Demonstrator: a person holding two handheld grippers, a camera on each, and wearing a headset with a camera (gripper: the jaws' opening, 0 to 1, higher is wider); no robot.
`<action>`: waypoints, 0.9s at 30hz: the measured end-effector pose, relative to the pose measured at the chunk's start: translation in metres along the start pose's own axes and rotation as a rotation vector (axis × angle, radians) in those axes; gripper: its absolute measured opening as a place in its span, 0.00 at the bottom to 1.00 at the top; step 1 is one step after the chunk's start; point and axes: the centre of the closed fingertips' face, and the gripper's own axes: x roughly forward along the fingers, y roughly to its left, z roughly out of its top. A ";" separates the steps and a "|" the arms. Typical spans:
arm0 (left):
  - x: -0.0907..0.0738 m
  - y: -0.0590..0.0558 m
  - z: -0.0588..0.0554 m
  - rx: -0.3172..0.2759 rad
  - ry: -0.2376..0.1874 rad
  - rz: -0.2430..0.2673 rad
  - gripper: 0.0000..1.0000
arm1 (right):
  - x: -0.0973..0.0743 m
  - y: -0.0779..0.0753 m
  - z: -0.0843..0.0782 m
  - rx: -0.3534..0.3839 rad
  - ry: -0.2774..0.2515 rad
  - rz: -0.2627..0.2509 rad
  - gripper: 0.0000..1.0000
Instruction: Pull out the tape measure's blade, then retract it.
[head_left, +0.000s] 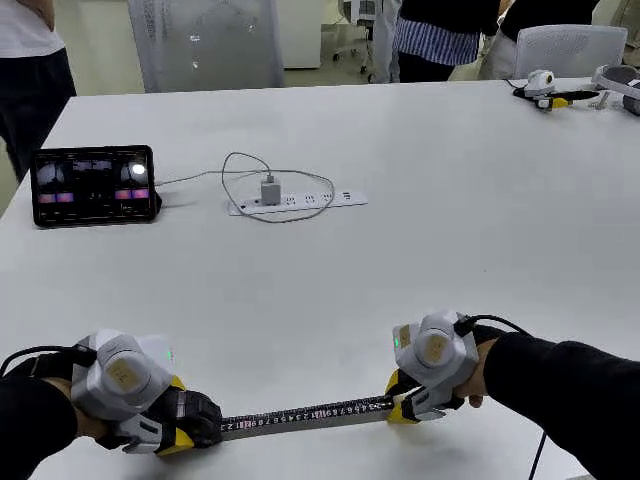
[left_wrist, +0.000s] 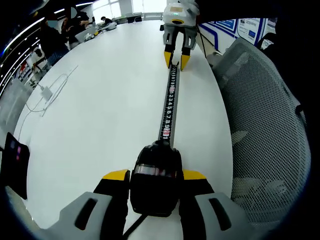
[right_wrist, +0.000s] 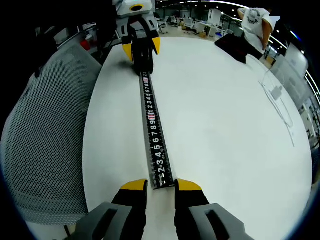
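The tape measure lies stretched along the near edge of the white table (head_left: 420, 180), held at both ends. The left gripper (head_left: 185, 415) is clenched around the black case (left_wrist: 156, 192), with a yellow-tipped jaw pressed against each flank. In the left gripper view the case sits squarely between the two fingertips (left_wrist: 116, 175).

From the case the blade (head_left: 305, 415) runs out flat and straight, its numbers facing up, to the right gripper (head_left: 405, 402). That gripper pinches the blade's free end across its width. In the right gripper view the jaws of the right gripper (right_wrist: 161, 186) touch the blade's (right_wrist: 154, 135) two long edges, with the tip just between them.

Each gripper sees the other at the far end of the strip: the right gripper (left_wrist: 177, 59) in the left gripper view and the left gripper (right_wrist: 141, 47) in the right gripper view.

The blade (left_wrist: 169, 107) runs close to the table's near edge and roughly parallel to it. A grey mesh chair (left_wrist: 260, 125) stands just beyond that edge, so there is little room on the person's side.

On the other side the tabletop is broad and bare. Well apart toward the far left, a dark tablet (head_left: 93, 186) stands propped up with its screen lit. Near it lies a white power strip (head_left: 300, 200) with a charger (head_left: 271, 190) plugged in and a looped cable (head_left: 240, 165).

At the far right corner more gripper gear (head_left: 545, 90) rests on the table, and people stand beyond the far edge.
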 end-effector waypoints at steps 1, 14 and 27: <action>-0.001 0.000 0.001 -0.009 -0.006 -0.007 0.35 | 0.000 0.001 0.001 -0.015 -0.003 0.000 0.19; -0.012 -0.004 -0.006 0.001 0.001 -0.029 0.60 | -0.014 0.006 0.012 -0.072 -0.032 -0.009 0.28; -0.020 -0.006 -0.002 -0.038 -0.029 -0.034 0.95 | -0.022 0.008 0.008 -0.084 -0.043 -0.012 0.45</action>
